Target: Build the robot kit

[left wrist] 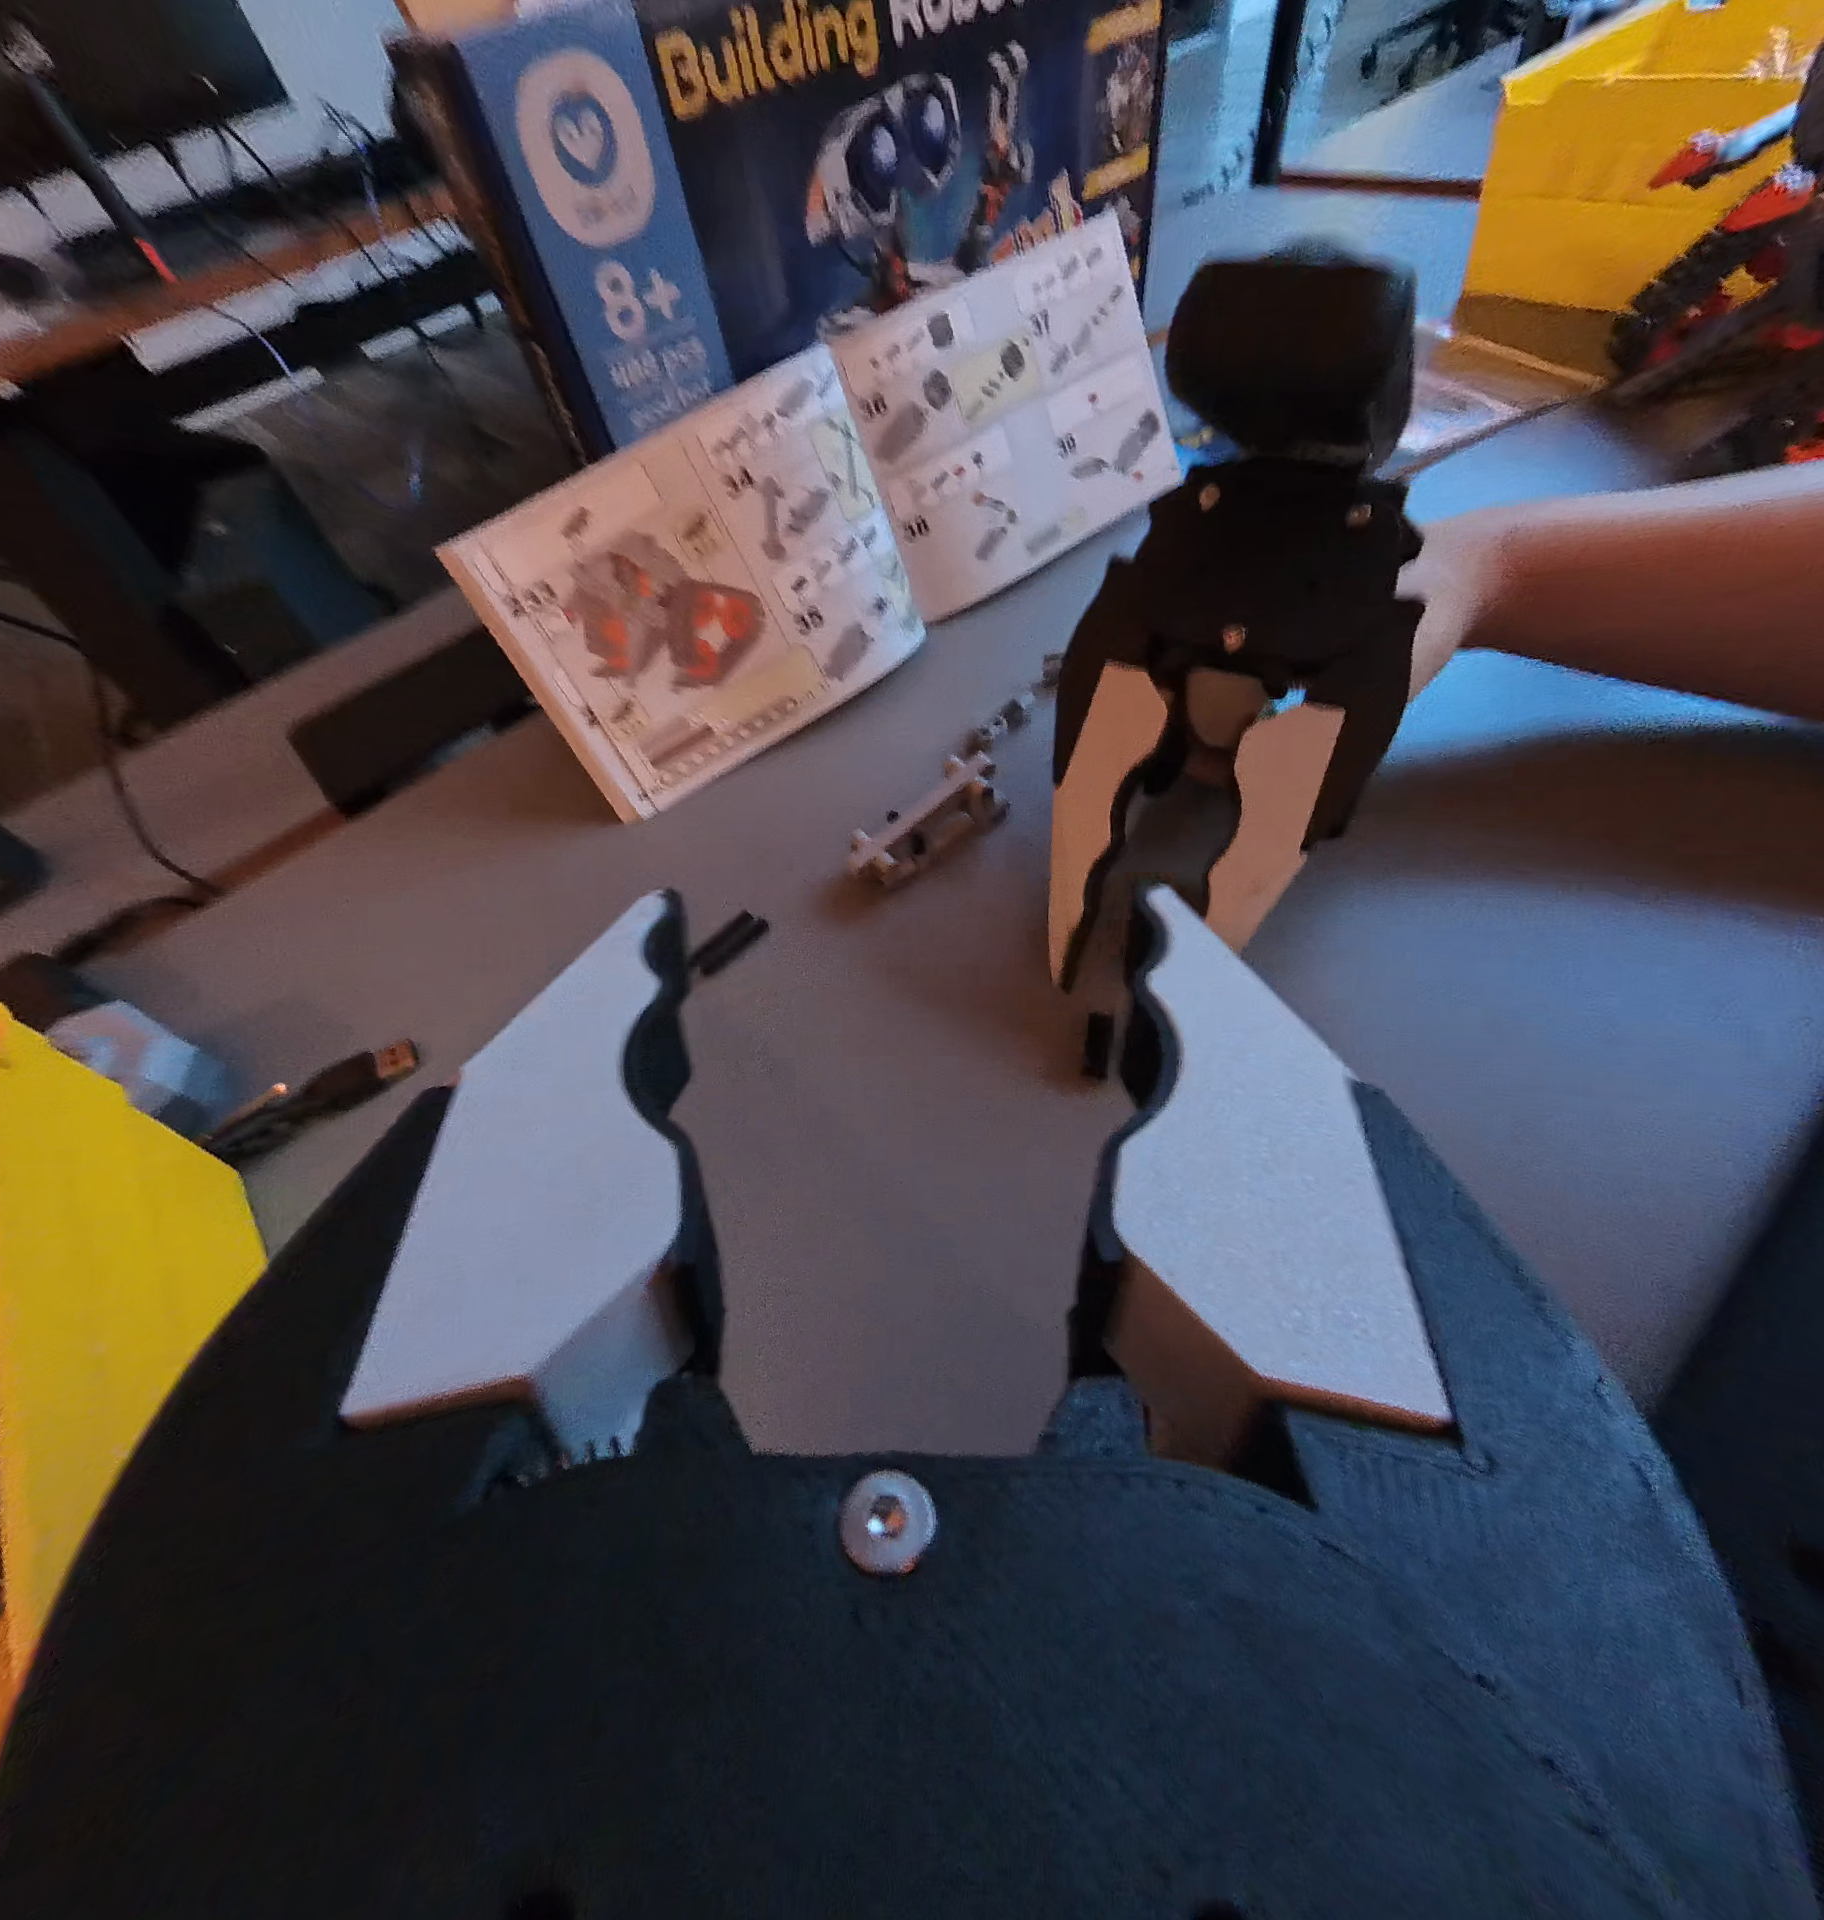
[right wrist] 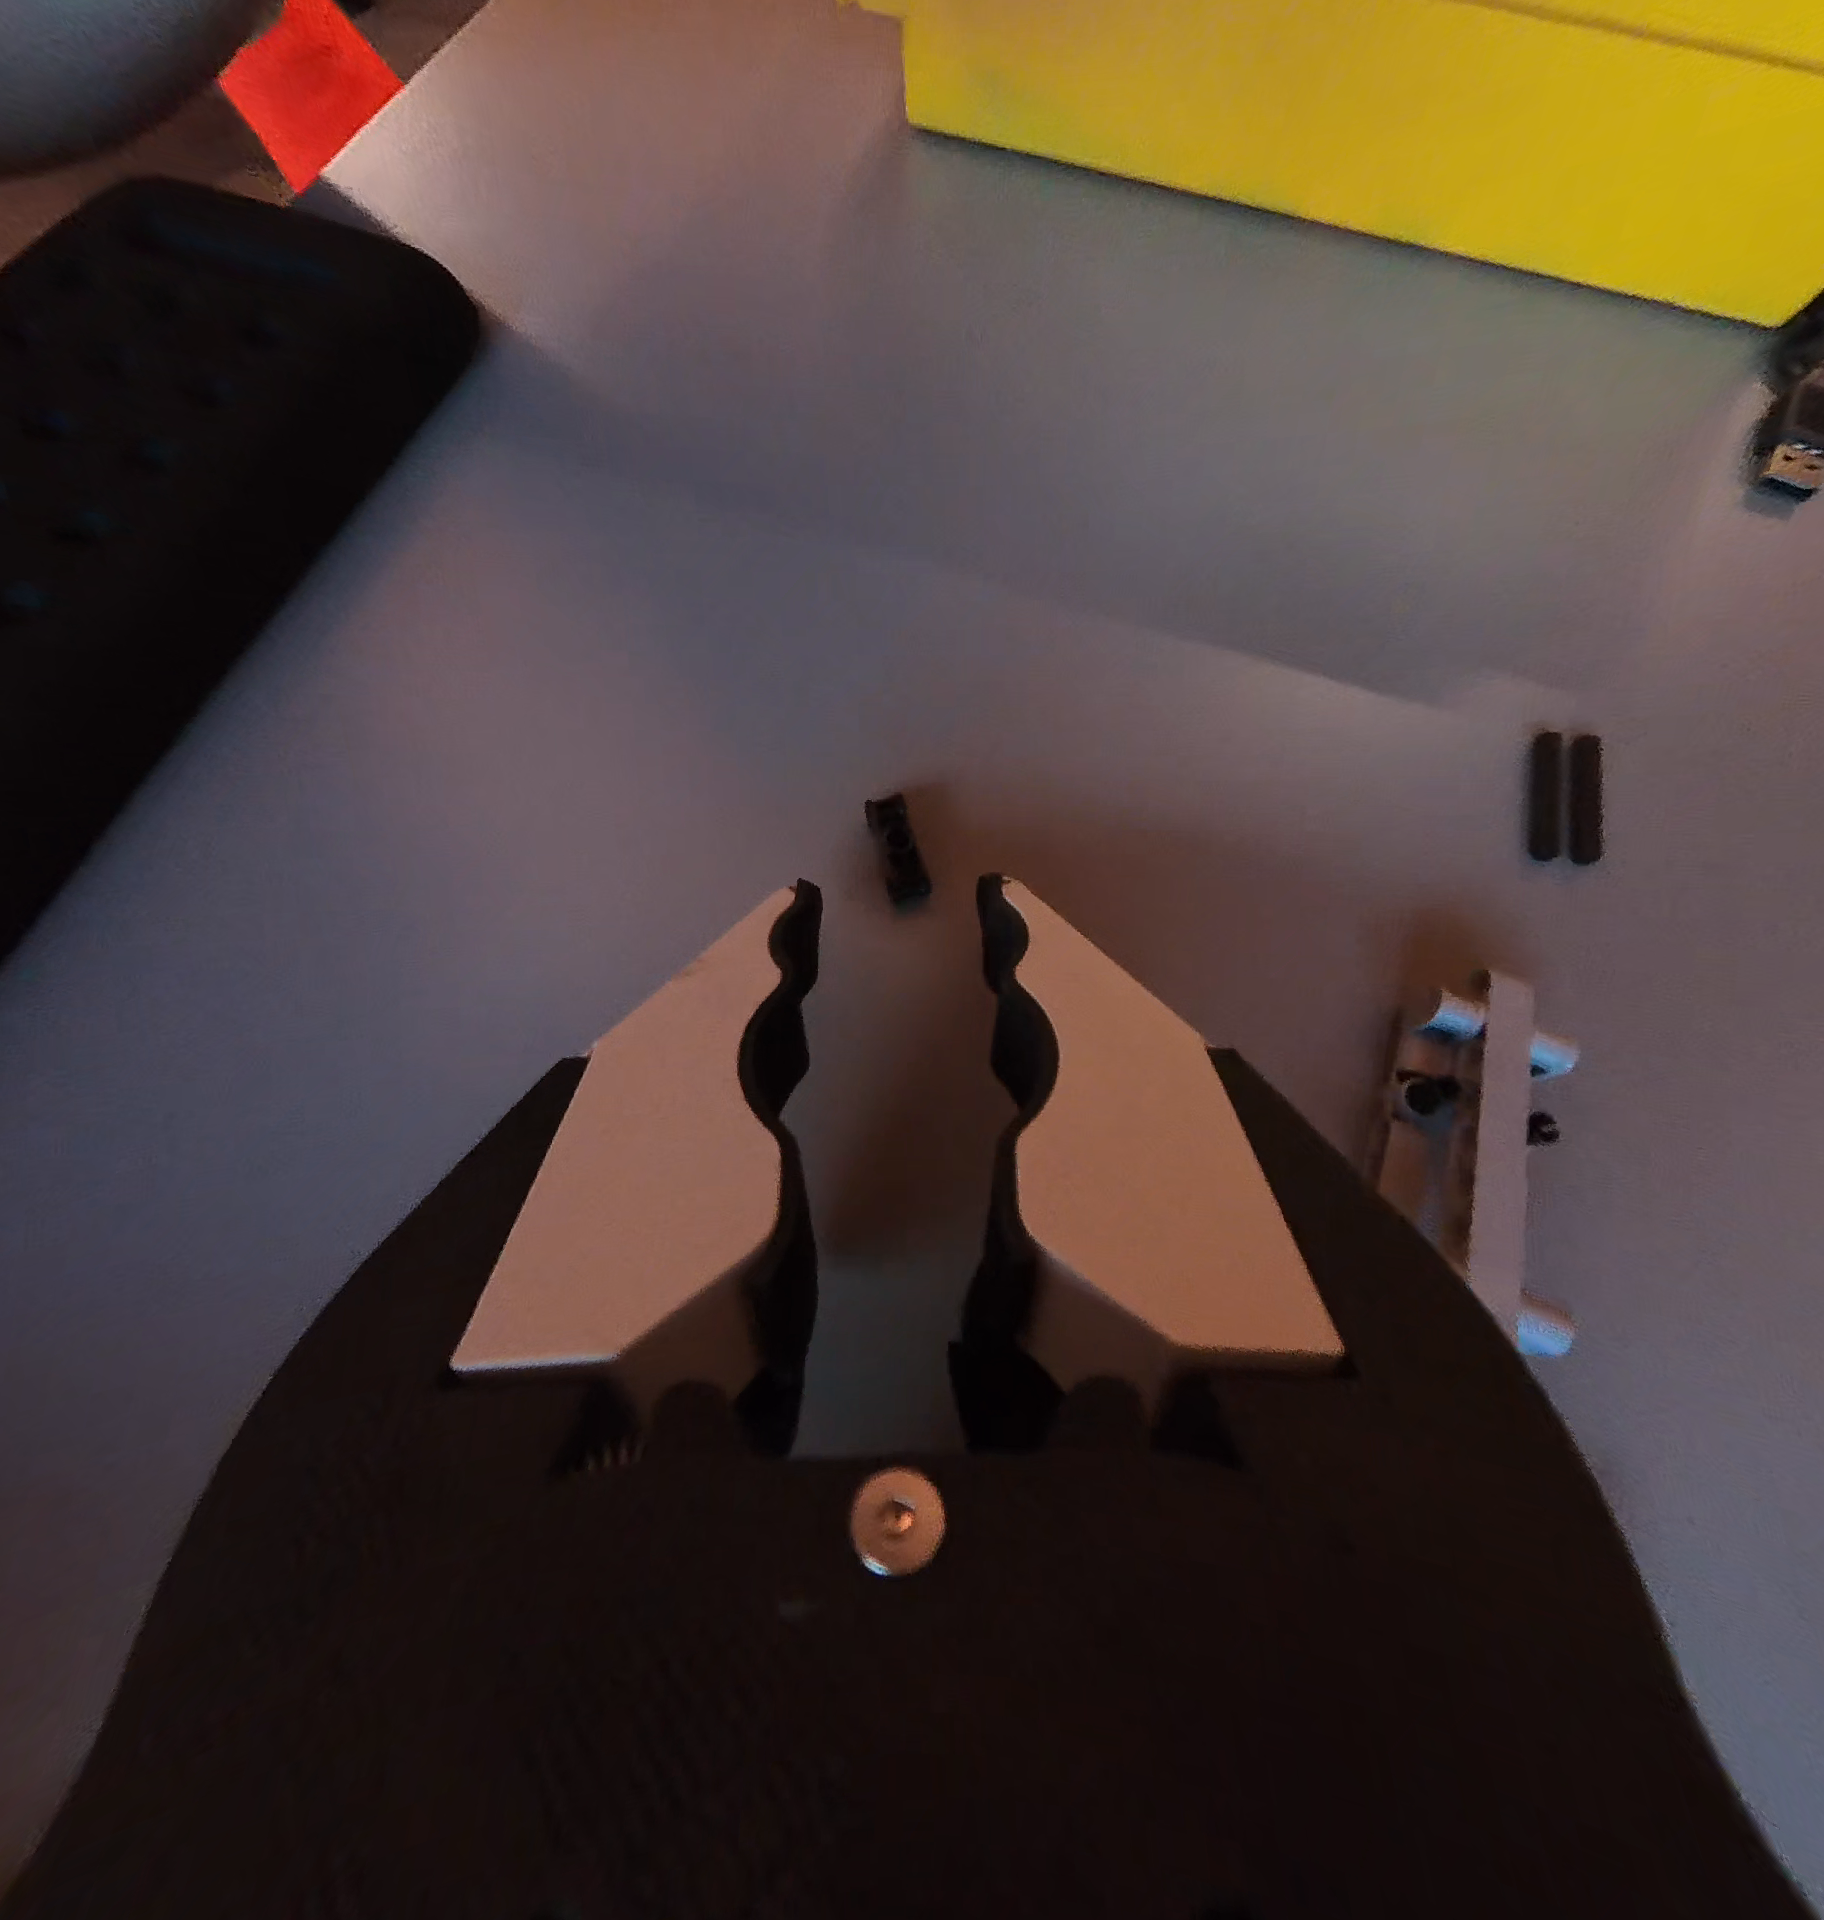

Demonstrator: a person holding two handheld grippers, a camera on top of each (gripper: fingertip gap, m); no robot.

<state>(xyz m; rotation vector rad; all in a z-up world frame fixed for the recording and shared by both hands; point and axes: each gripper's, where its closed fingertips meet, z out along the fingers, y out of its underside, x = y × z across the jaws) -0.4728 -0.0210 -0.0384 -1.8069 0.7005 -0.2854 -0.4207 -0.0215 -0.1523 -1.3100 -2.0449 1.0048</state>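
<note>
A grey table [left wrist: 887, 1195] is seen in both views, with everything else set on it. At its far edge a large dark toy box [left wrist: 887, 156] is stood upright, printed with a robot picture, yellow lettering and a blue side panel bearing a round emblem and white characters (the wording is not repeated here). An open booklet [left wrist: 783, 540] is leaned against the box, its pages covered with numbered assembly diagrams. Yellow boxes are seen at the left [left wrist: 87, 1247] and at the far right, where a red and black brick model [left wrist: 1770, 312] is stood. In the right wrist view a black keyboard [right wrist: 139, 520] is shown at the left.

The left gripper [left wrist: 908, 935] is held above the table with its jaws spread wide and nothing between them. The right gripper [right wrist: 897, 883] is pointed down at the table by a person's hand [left wrist: 1459, 613], its jaws parted moderately and empty; its tips are placed just short of a small black piece [right wrist: 900, 847], which is lying on the table in line with the gap, untouched.

A grey brick assembly [right wrist: 1469, 1153] is lain just right of the right gripper. Two black pins [right wrist: 1564, 798] are laid side by side beyond it. A USB plug [right wrist: 1074, 478] is seen near the yellow box [right wrist: 1407, 125].
</note>
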